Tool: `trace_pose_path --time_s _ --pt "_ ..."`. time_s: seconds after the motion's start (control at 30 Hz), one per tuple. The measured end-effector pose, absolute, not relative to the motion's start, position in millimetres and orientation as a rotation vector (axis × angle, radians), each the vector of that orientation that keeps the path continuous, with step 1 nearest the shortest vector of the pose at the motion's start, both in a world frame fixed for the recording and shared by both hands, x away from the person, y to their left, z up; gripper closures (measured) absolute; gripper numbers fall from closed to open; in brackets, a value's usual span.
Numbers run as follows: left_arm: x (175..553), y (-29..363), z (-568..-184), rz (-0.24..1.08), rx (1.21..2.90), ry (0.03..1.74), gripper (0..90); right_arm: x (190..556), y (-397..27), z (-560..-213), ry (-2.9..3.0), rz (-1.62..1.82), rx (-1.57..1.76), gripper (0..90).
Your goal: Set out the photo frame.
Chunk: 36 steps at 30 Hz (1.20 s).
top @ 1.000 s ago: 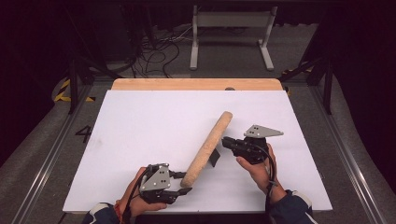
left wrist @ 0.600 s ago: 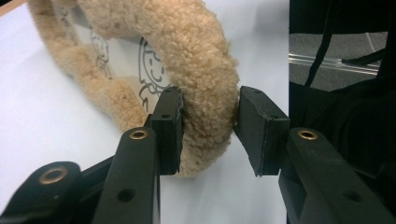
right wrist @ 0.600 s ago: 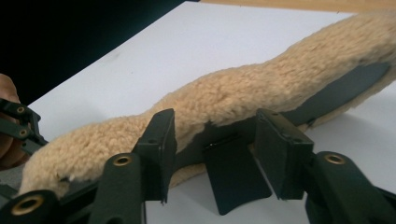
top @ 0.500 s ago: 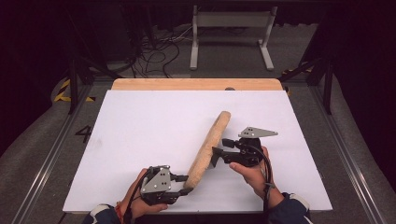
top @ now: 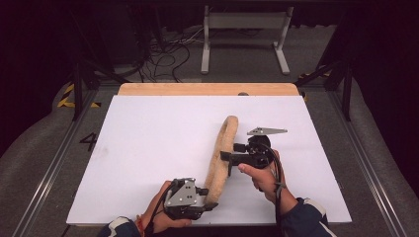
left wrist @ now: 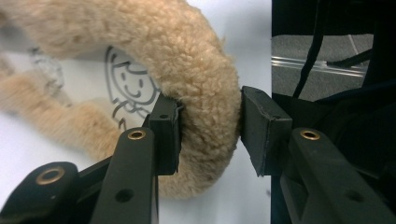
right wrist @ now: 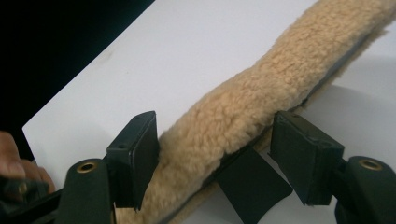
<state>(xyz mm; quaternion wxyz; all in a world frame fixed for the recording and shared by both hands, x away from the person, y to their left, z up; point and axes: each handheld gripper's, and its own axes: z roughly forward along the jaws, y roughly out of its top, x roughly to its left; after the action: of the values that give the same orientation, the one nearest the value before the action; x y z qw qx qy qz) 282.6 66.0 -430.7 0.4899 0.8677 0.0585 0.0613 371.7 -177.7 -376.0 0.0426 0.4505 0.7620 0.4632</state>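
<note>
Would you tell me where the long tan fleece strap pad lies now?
In the high view, the tan fleece pad lies on the white board, right of centre, between the left gripper and right gripper.

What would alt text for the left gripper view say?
Two black tongs pinch the rounded end of a tan fleece strap cover between their pads. It lies on a white table, with a cartoon face label visible inside its loop.

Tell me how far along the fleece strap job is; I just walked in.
Done: the left gripper is clamped on the fleece strap's near end. In hand: the right gripper's jaws have just been opening, straddling its middle without pressing. Left: the strap lies unfolded on the white board.
</note>
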Motion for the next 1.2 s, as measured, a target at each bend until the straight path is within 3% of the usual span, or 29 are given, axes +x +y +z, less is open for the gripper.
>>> trace_pose_path --time_s 0.37,0.5,0.63,0.8,1.2 --pt "283.3 47.2 -432.0 0.126 2.103 0.11 57.9 393.9 -159.0 -380.8 2.443 1.237 1.481 37.6" --pt "281.5 56.1 -430.0 0.135 2.133 0.098 50.2 394.9 -156.8 -377.1 2.466 1.181 1.472 39.9" --pt "283.4 79.8 -424.6 0.179 2.129 0.153 44.9 395.1 -156.6 -373.8 2.48 1.144 1.47 44.1" --pt "292.6 137.4 -420.4 0.238 2.049 0.351 43.2 395.8 -159.7 -369.4 2.513 1.121 1.438 53.9" --pt "304.1 219.7 -436.0 0.298 1.977 0.628 40.2 400.1 -153.3 -360.2 2.603 1.044 1.3 63.8"
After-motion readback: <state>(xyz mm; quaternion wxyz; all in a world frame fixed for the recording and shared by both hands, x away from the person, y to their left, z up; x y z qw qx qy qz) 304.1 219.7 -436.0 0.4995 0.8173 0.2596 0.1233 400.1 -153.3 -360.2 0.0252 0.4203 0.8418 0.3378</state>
